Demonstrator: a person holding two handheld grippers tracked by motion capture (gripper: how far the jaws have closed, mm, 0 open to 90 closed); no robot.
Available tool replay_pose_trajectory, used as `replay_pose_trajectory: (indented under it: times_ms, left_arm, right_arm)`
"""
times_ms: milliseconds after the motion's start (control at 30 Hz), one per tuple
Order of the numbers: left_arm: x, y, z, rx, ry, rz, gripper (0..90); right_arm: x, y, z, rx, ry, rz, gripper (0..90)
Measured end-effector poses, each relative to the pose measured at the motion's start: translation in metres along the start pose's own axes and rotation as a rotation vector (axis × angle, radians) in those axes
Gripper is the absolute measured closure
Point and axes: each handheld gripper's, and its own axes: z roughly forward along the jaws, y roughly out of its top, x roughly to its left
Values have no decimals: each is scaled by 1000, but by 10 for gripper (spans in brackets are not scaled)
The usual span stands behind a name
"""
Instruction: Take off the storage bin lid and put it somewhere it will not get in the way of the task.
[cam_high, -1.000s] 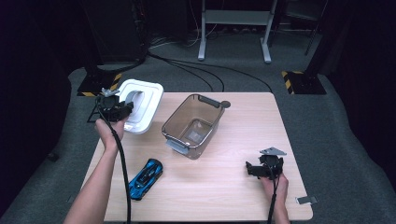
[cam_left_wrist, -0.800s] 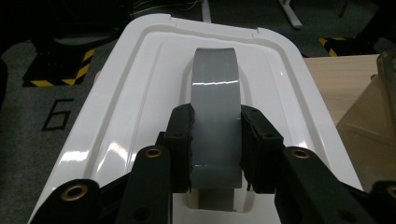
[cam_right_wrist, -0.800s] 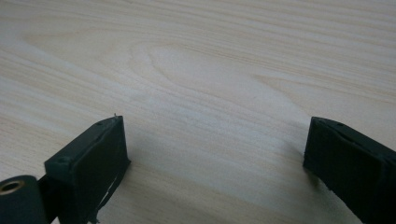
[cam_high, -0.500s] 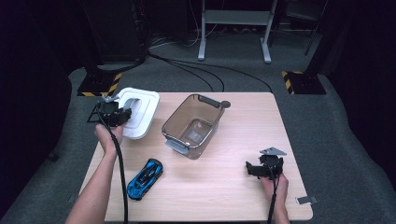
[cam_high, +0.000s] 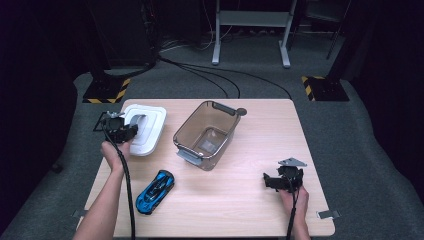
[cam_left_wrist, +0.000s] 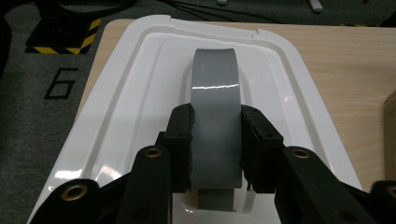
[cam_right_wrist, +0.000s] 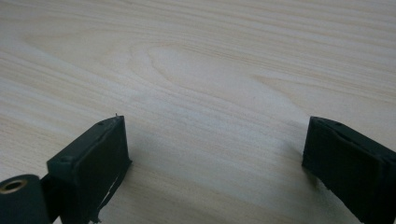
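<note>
Since the earlier high view the left gripper has drawn back toward the table's left edge, and the white rectangular plastic lid has come with it, so a wider strip of bare wood now separates that lid from the container; the right gripper sits where it did. In the left gripper view the two black jaws stand either side of the grey arched handle on top of the lid, their pads pressed flat against its sides, so this claw is closed on the handle and the lid spreads out beneath and ahead of it, its far rim reaching toward the table's back corner. Beyond that claw, off to its right, stands the clear brownish plastic container, open-topped with grey end latches, apart from the lid. Nearer the person than the left claw, a blue toy sports car lies on the light wooden table. In the right gripper view the jaws are spread wide with nothing but bare wood between them, low over the tabletop, well apart from the container.
</note>
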Motion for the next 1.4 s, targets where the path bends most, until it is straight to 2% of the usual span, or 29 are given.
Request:
replay_pose_trajectory:
  times_ms: [267,300,367,467,667,1067,1167,1267,1400]
  left_arm:
    - [7,-17,11,28,7,-26,667]
    - [8,-19,13,37,7,-14,667]
    - [8,-23,16,48,9,-24,667]
    - [8,-28,21,55,17,-7,667]
    - [9,-37,28,77,36,-16,666]
    - [15,-51,40,130,40,-64,663]
    - [14,-53,42,144,40,-40,659]
    - [14,-53,41,156,22,-15,611]
    - [12,-50,37,177,18,-8,450]
  right_arm:
    - [0,0,0,-2,1,7,61]
    - [0,0,0,0,0,0,61]
    - [0,0,0,0,0,0,61]
    - [0,0,0,0,0,-1,61]
    - [0,0,0,-1,1,0,61]
    - [0,0,0,-1,1,0,63]
    - [0,0,0,-1,-1,1,64]
    - [0,0,0,-1,1,2,64]
    - [0,0,0,-1,1,1,65]
